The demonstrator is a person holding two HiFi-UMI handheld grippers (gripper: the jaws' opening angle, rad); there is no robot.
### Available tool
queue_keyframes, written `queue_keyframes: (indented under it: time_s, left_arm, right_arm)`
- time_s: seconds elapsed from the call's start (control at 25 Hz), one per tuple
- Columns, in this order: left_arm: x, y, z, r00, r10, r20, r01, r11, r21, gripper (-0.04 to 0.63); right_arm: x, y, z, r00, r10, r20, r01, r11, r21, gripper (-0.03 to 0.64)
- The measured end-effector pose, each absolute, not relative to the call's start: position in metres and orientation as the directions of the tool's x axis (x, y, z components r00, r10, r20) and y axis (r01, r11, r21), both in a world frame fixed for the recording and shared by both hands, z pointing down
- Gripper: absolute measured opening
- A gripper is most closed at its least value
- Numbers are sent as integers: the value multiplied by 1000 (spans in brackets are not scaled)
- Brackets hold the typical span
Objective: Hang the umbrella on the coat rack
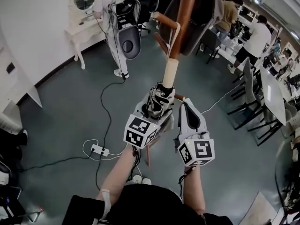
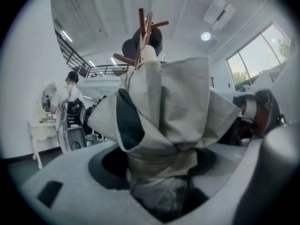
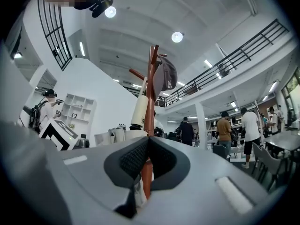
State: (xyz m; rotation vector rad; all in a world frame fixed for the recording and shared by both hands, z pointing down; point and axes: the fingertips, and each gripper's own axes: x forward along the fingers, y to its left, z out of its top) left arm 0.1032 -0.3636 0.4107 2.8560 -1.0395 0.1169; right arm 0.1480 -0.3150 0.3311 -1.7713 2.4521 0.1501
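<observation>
Coat rack (image 1: 184, 13) top beyond upper edge

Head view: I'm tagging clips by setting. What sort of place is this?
Probably an open-plan office or lab: rows of white desks with black chairs, a mezzanine railing overhead.

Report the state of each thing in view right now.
umbrella: folded, strapped, upright; cord seems looped on a peg
left gripper: shut on the umbrella
right gripper: shut, empty
coat rack: upright, cap hanging on it
</observation>
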Motion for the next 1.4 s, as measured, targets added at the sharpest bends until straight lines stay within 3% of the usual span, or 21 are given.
queue_keyframes:
  time_s: [0.4,0.8,0.84,0.92,1.16,1.4]
  left_arm:
    - [101,-355,407,724,-689,46,-690,-724,17,378]
    - [53,-307,388,654,-756,5,-755,-653,-62,414]
    - [49,-304,387,637,-771,3,-769,-636,-63,389]
    - [39,-298,383,585,-811,-12,-810,-583,-68,257]
    - [23,-291,375,477,-877,-48,-878,-474,-72,-1]
    - [25,-285,376,476,-878,-55,-879,-473,-56,-2]
  right_arm:
    - [144,-312,336,-325,-935,-143,-945,325,22,11]
    - [141,-296,342,-310,-937,-158,-948,317,-20,11]
    - [141,-295,344,-309,-938,-157,-948,317,-23,11]
    - [139,-293,349,-310,-939,-151,-948,317,-25,11]
    - [125,-278,355,-310,-939,-149,-948,317,-25,11]
    - [124,-266,361,-289,-945,-154,-954,297,-28,11]
